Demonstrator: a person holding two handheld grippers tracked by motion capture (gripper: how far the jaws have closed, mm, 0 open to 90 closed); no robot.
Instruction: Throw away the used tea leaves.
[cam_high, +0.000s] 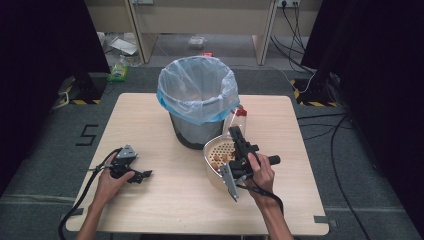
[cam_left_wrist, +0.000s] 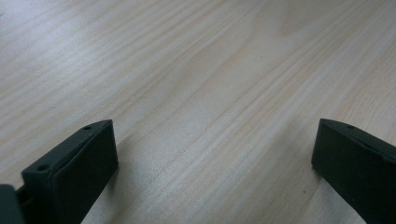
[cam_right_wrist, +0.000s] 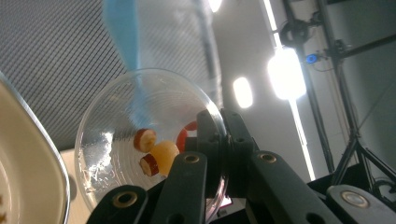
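Clamped on the rim of a clear plastic cup (cam_right_wrist: 140, 144) holding fruit pieces (cam_right_wrist: 156, 151), right gripper (cam_high: 240, 145) tilts it beside the lined bin (cam_high: 198, 97), risking spillage onto the surface (cam_high: 150, 200); left gripper (cam_high: 131, 170) rests wide apart, empty.

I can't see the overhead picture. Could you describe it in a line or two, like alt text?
A person at a wooden table holds a gripper in each hand: the right gripper lifts a clear cup beside a bin lined with a blue bag, above a cream colander holding small brownish pieces. The left gripper rests open on the table.
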